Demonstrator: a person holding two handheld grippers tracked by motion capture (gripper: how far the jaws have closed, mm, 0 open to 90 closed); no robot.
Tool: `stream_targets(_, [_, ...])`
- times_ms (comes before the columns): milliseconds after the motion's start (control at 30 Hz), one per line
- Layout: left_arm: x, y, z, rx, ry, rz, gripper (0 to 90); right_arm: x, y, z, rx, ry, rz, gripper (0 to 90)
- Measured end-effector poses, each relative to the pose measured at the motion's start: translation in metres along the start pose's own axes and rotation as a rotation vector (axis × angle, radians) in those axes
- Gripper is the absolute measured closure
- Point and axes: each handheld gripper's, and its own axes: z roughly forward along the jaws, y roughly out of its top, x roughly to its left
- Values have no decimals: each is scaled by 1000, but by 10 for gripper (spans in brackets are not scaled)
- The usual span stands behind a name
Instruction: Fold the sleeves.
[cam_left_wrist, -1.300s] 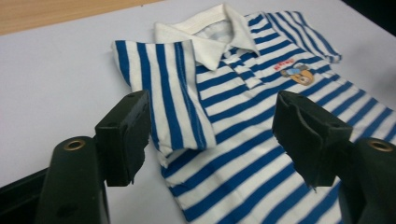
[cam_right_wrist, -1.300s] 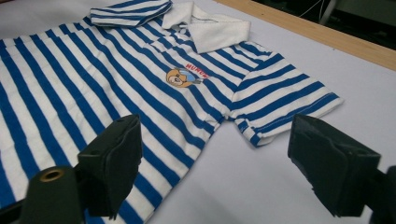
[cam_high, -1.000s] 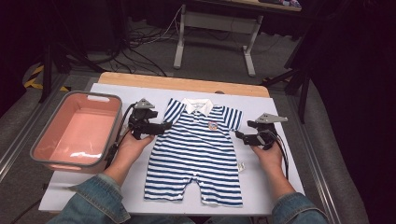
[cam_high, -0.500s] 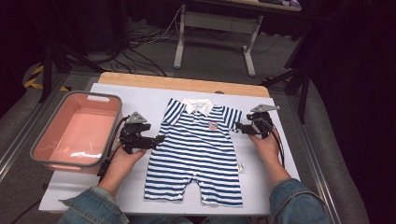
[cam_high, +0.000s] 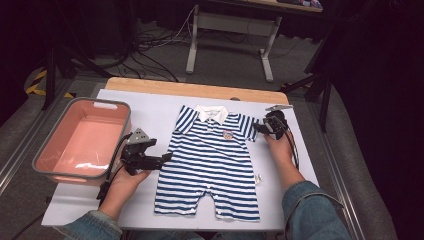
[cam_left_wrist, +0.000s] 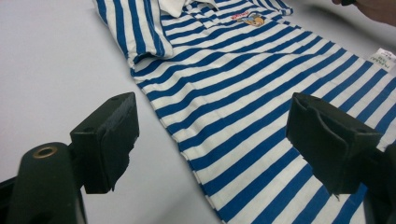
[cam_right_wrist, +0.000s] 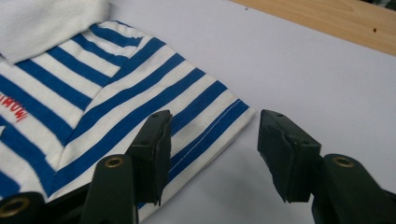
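A pink plastic bin (cam_high: 80, 142) with a grey rim sits at the left end of a white-topped table (cam_high: 150, 107), its inside bare.

Just right of the bin, the person's left hand (cam_high: 125, 179) holds the left gripper (cam_high: 162, 159), which points toward the left side seam of a blue-and-white striped baby romper (cam_high: 212, 160). In the left gripper view its jaws stand wide apart and hold nothing: one jaw is over bare table, the other over the striped body, with the garment's edge running between them. Whether the jaws touch the cloth cannot be told.

The romper lies flat and face up at the middle of the table, white collar (cam_high: 212, 114) toward the far edge, legs toward the person, a small emblem (cam_high: 228, 134) on the chest and a white tag (cam_high: 258, 178) poking out at its right side.

At the right, the right hand (cam_high: 279, 146) brings the right gripper (cam_high: 259, 127) to the end of the romper's right sleeve (cam_right_wrist: 187, 116). In the right gripper view the jaws are parted and empty, one above the sleeve's striped cuff, the other above bare table just past the hem.

A denim sleeve (cam_high: 310, 210) shows on the right forearm.
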Motion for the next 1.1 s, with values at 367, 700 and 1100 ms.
stream_targets(367, [-3,-7,-5,12,12,6,183,-8,4,14,37,35,39,605])
stream_targets(700, [-9,-7,2,31,-7,18,186,-5,12,8,27,30,-6,883])
stream_targets(1100, [-9,-7,2,20,-9,14,186,1,21,-6,-45,39,-26,877])
